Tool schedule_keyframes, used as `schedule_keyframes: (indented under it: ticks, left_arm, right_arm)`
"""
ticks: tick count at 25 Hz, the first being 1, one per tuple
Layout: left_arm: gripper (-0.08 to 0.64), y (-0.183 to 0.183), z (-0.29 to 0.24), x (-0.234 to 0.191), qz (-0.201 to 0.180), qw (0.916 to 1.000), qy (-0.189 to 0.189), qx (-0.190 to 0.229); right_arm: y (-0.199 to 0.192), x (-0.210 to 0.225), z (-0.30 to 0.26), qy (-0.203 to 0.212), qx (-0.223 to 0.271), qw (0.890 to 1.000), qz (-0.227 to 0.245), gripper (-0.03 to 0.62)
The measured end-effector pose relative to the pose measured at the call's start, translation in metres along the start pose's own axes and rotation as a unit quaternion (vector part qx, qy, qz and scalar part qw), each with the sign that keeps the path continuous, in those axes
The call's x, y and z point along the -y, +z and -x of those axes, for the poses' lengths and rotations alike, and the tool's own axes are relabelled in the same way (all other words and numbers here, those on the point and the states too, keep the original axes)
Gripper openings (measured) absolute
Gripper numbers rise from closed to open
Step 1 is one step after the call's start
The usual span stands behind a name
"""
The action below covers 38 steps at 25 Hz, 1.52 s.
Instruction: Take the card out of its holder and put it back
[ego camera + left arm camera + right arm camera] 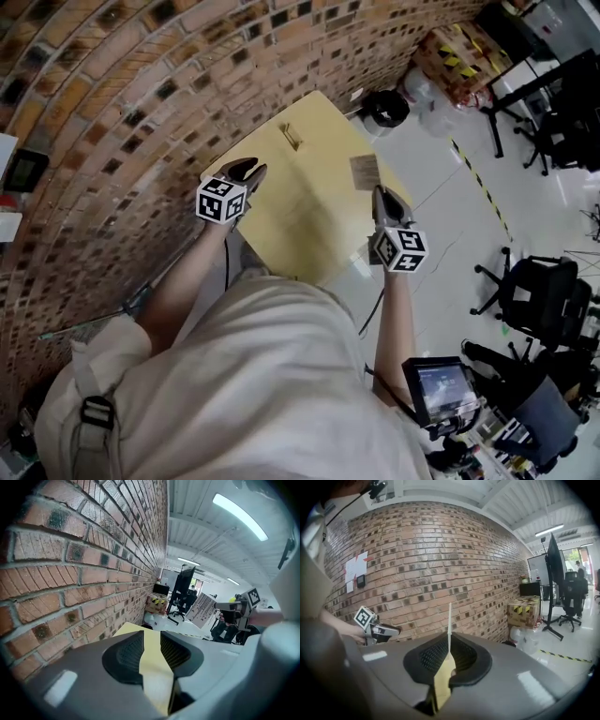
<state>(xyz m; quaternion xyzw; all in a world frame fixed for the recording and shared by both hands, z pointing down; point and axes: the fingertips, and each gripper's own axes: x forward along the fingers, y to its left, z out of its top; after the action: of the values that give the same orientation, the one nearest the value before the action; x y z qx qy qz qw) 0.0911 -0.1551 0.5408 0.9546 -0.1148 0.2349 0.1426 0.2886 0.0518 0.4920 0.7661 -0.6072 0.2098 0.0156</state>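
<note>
My right tongs are clenched on the card. In the right gripper view the ribbed pads meet on its lower edge, and the card shows edge-on as a thin pale line standing upright out of the jaws. From the head view its face is a small grey-brown rectangle held just beyond the tips, over the right edge of the yellow tabletop. It is clear of the surface as far as I can tell.

My left tongs are released. In the left gripper view the two pads stand apart, with only the yellow tabletop showing in the gap. In the head view they sit at the tabletop's left edge, close to the brick wall, with their marker cube turned up toward the camera.

The card holder stands on the far part of the tabletop. It is a small slim piece near the wall side, well apart from the card and from both tongs. It lies roughly between the two sets of tongs but farther away, and it is too small for me to make out its slot.

Past the far end of the tabletop, a cardboard box with yellow-and-black tape sits on the floor by the wall. A black office chair stands off to the right.
</note>
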Motion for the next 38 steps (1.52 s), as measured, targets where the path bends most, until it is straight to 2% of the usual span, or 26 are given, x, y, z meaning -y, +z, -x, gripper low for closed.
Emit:
schedule_keyframes:
  ticks: [6, 9, 14, 19, 27, 38]
  left_arm:
    - [0.133, -0.012, 0.002, 0.01, 0.017, 0.9992, 0.033, -0.011]
    - [0.109, -0.025, 0.004, 0.012, 0.019, 0.9976, 0.061, -0.026]
    - [0.124, -0.031, 0.009, 0.012, 0.044, 0.9955, 0.08, -0.025]
    - [0.135, -0.036, 0.007, 0.014, 0.049, 0.9956, 0.076, -0.026]
    - [0.143, -0.029, -0.004, 0.007, 0.044, 0.9963, 0.07, -0.02]
    - [0.143, -0.024, -0.017, -0.01, 0.053, 0.9951, 0.082, -0.019]
  right_arm:
    - [0.001, 0.018, -0.003, 0.034, 0.013, 0.999, -0.015, 0.014]
    - [-0.006, 0.029, -0.006, 0.045, 0.009, 0.999, -0.023, 0.014]
    - [-0.019, 0.036, -0.018, 0.055, -0.007, 0.998, -0.034, 0.014]
    - [-0.022, 0.034, -0.039, 0.062, -0.02, 0.998, -0.024, 0.014]
    - [0.006, 0.019, -0.086, 0.083, -0.028, 0.996, 0.002, 0.014]
    - [0.011, -0.011, -0.174, 0.137, -0.05, 0.989, 0.025, 0.014]
